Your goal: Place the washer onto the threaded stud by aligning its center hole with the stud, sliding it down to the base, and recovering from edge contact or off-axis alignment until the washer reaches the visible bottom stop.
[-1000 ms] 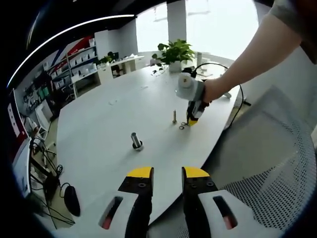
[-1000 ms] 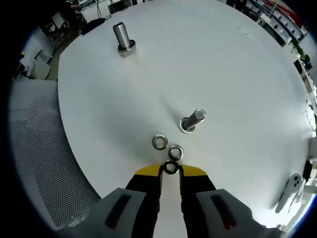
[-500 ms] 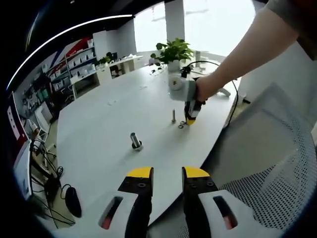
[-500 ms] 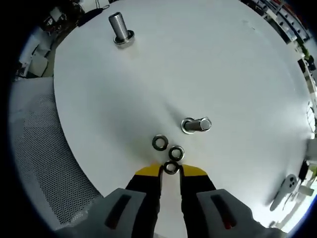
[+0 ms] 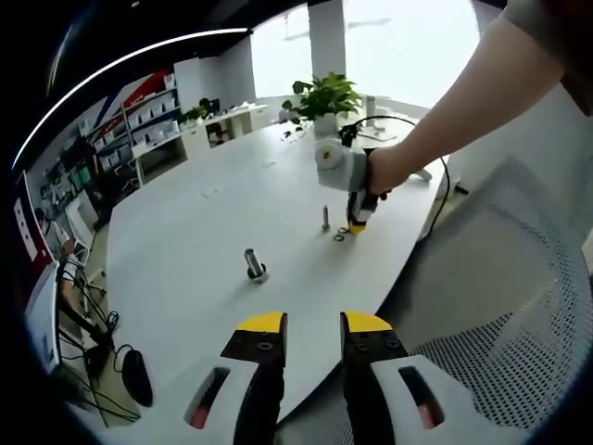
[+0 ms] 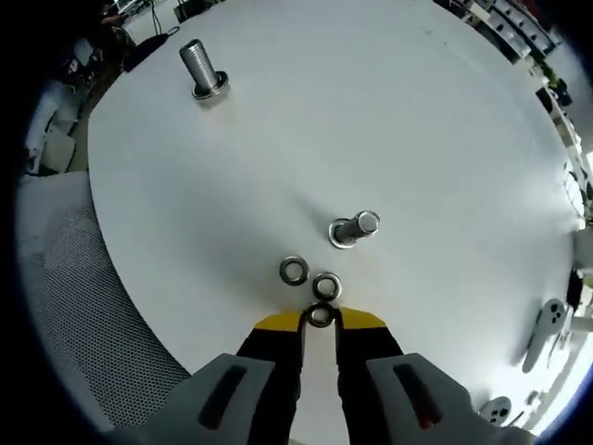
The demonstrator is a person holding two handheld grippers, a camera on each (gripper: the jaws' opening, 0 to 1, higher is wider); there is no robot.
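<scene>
Pickup step: washer pinched, not yet carried to the stud.

In the right gripper view, right gripper (image 6: 320, 318) closed narrow on a washer (image 6: 320, 316), yellow fingers (image 6: 276, 323) on either side of it, low over the white counter (image 6: 417, 139). Two spare washers (image 6: 325, 285) lying just beyond at 12 and 11 o'clock. Stud (image 6: 352, 228) near, at about 1 o'clock from the fingertips; a bigger bolt (image 6: 198, 68) well apart at 11 o'clock. In the left gripper view, left gripper (image 5: 310, 324) idle off the counter edge, fingers a narrow gap apart, holding nothing. Next, by judgement: lift clear of the spares, bring the hole over the stud tip, level the washer, lower to the base; on edge contact, back off and re-centre.
</scene>
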